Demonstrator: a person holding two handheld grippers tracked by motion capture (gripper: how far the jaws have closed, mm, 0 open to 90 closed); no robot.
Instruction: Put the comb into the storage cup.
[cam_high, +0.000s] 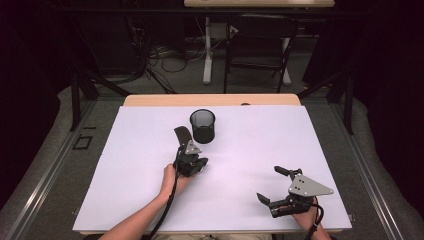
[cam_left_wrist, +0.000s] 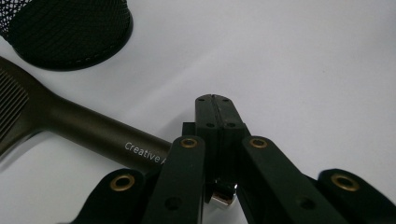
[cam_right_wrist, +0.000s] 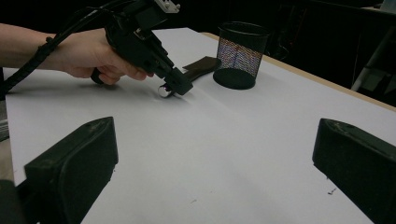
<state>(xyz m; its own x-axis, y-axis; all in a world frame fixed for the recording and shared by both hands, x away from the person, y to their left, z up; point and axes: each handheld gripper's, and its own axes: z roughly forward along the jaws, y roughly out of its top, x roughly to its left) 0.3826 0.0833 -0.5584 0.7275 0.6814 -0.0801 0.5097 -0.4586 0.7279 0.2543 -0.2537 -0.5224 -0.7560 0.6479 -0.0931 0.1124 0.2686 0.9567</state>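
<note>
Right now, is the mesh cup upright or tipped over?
Upright. The mesh cup stands on its base on the white table, open rim facing up, beside the comb.

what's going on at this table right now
A person works two hand-held grippers over a white table. The left gripper is shut on the handle of a dark comb lying beside a black mesh cup. The right gripper is open, holding nothing, near the table's front right.
</note>
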